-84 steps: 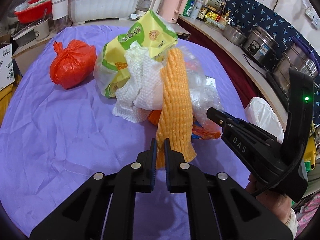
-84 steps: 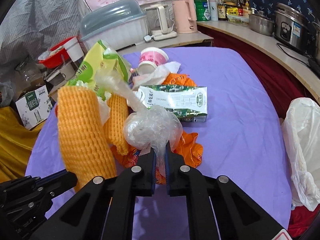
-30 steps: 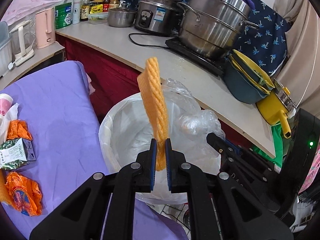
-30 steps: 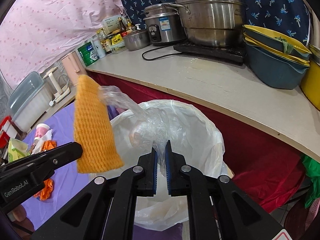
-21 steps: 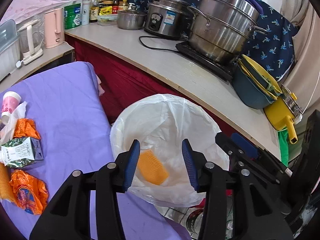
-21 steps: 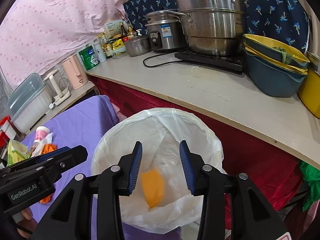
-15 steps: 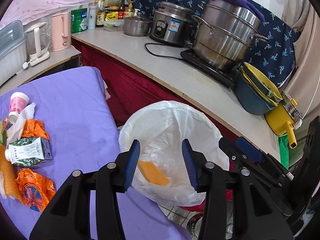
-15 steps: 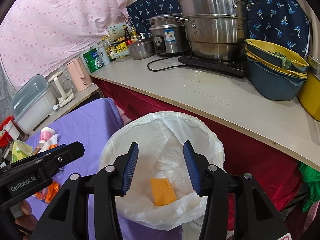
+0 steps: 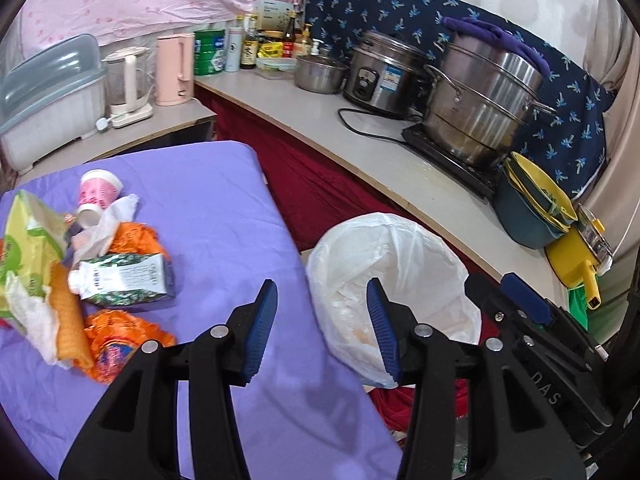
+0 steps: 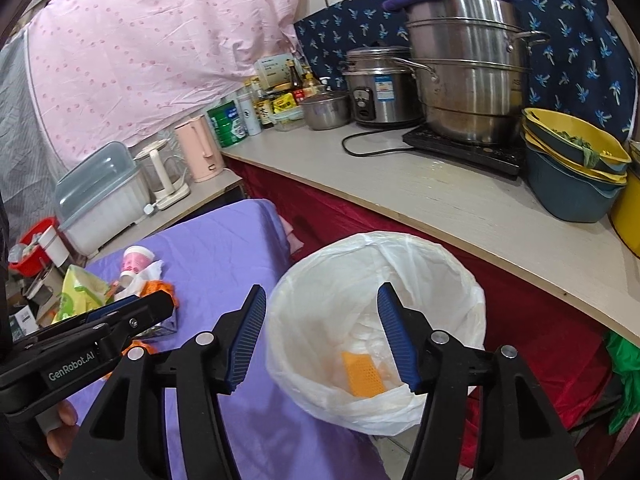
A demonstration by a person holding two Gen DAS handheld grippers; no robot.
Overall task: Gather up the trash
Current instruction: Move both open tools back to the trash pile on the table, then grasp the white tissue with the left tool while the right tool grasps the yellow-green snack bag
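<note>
Purple cloth (image 9: 224,216) covers the table w/ a curved counter (image 10: 460,208) running behind it, steel pots, kettles & bottles lined up along the wall. Left gripper (image 9: 322,326) hangs over the table edge, jaws opening, nothing between the blue pads. Right gripper (image 10: 322,338) hangs over the white bin bag (image 10: 448,264), jaws also opening & empty. Bin bag sits on the floor just beside the table edge, between table & counter; in the left view it's at abt 3 o'clock from the left gripper's tips. Inside the bag, seen from the right wrist, lies an orange foam net (image 10: 362,374) on the bottom, at abt 5 o'clock of the bag's mouth, w/ some clear plastic near it. Rest of the trash is piled on the cloth at 9 o'clock in the left view: a milk carton (image 9: 120,282) on its side, a pink paper cup (image 9: 100,192) tipped over at the pile's far end, orange wrappers (image 9: 120,340), a 2nd foam net (image 9: 70,320), white tissue & a yellow-green bag (image 9: 28,236). A hand (image 10: 60,428) under the left gripper shows at 8 o'clock in the right view.
</note>
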